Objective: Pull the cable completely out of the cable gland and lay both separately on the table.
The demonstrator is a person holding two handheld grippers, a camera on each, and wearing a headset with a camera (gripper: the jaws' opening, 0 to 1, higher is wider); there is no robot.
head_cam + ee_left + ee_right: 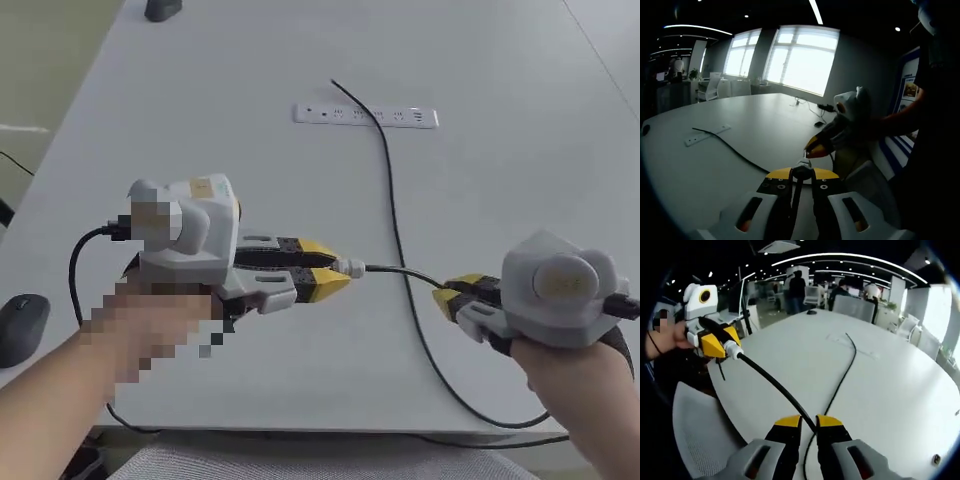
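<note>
Above the bench (250, 180), the left claw (335, 272) clamps the gland (349, 267); the cable (400, 270) runs straight right into the right claw (445, 292), clamped on it.

The left gripper (335, 272) is at the centre left of the frame, above the white worktop (250, 180), and its yellow jaws are closed on the gland (350, 267). From the gland a black cable (400, 274) runs right to the right gripper (445, 293) at the lower right, whose jaws grip it. A long black line (392, 200) lies from the power strip (365, 115) at the upper centre to the lower right edge. I cannot tell if it is the same cable. A mouse (20, 328) sits at the lower left.
</note>
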